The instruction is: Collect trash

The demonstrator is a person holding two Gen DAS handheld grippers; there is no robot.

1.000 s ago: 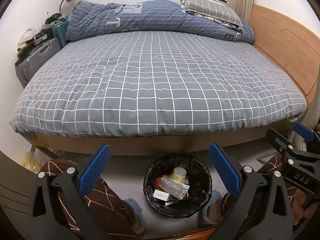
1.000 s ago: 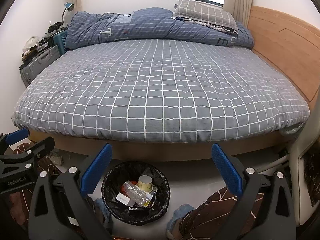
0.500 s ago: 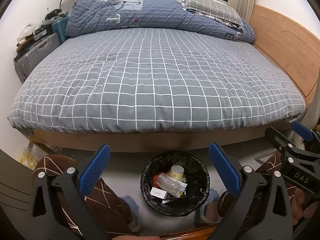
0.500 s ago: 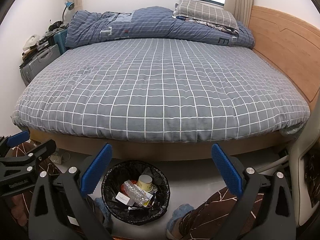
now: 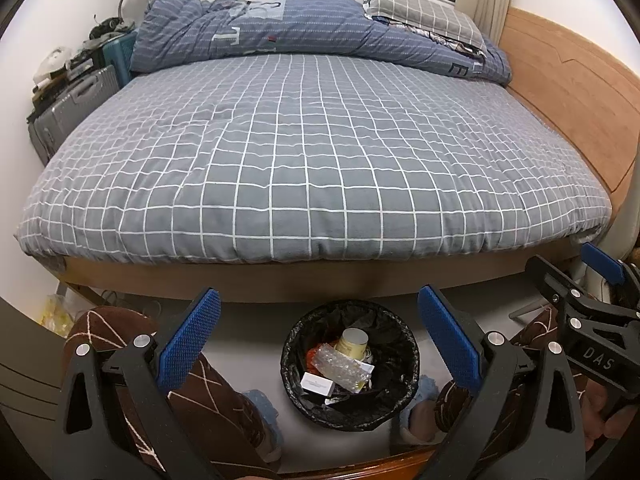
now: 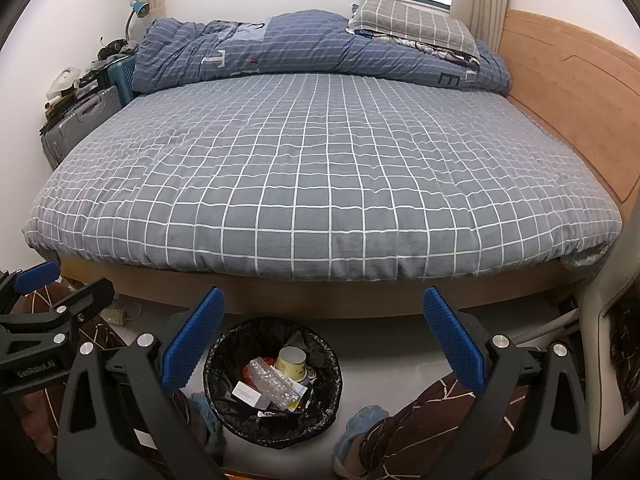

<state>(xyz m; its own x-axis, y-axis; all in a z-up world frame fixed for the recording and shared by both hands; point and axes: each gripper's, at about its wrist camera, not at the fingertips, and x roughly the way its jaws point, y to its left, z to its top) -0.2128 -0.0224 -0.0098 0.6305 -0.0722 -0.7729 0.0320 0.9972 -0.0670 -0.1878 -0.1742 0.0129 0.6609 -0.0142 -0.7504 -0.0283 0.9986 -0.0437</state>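
A round bin with a black liner (image 5: 294,364) stands on the floor in front of the bed; it also shows in the right wrist view (image 6: 212,380). Inside lie a paper cup (image 5: 352,342), a clear plastic wrapper (image 5: 340,366) and a small white box (image 5: 318,384). My left gripper (image 5: 320,340) is open and empty, held above the bin. My right gripper (image 6: 324,340) is open and empty, above and slightly right of the bin. The right gripper shows at the right edge of the left wrist view (image 5: 576,300).
A bed with a grey checked cover (image 5: 312,152) fills the room ahead, with a folded blue quilt (image 5: 300,28) and a pillow (image 5: 420,16) at the back. A wooden headboard (image 5: 568,92) is at the right, suitcases (image 5: 72,108) at the left. My knees (image 5: 120,328) flank the bin.
Both views have drifted slightly, and the bin sits a little lower in the right wrist view. Both grippers stay open and empty.
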